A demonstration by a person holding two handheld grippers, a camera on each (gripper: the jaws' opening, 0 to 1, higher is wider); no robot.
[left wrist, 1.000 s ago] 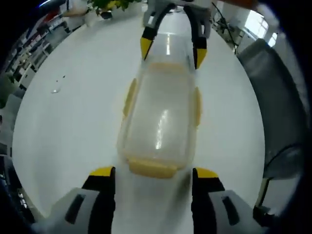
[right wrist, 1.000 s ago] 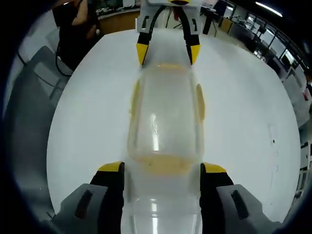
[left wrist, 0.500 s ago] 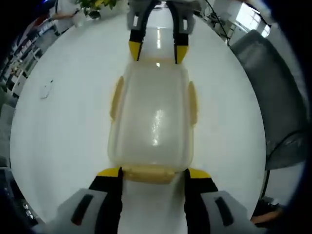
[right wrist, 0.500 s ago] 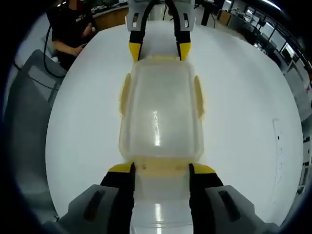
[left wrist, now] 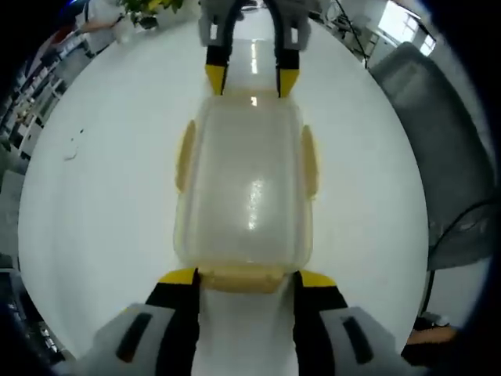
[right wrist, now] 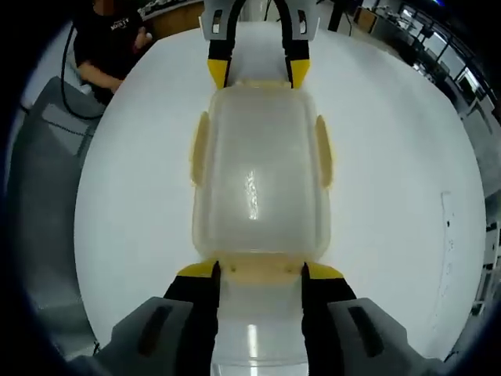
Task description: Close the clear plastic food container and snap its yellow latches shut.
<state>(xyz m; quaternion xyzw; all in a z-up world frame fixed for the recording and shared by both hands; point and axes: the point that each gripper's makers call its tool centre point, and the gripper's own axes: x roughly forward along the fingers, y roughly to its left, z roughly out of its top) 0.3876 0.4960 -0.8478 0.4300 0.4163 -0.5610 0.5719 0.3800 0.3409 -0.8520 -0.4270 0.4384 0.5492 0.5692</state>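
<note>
Lid already down on the clear container (left wrist: pixel 244 196), which sits mid white worktop (left wrist: pixel 94 204). Step in hand: end latches. Left tongs (left wrist: pixel 244 276) bracket the near end latch (left wrist: pixel 239 276), jaws part-open, tips at its corners; whether they grip, cannot tell. Right tongs (right wrist: pixel 258 270) likewise at the opposite end latch (right wrist: pixel 258 270). Long axis runs tongs to tongs. Side latches (right wrist: pixel 200 149) look splayed; next calls for pressing those down

Grey hand-held gripper (left wrist: pixel 244 286), black yellow-tipped jaws
</note>
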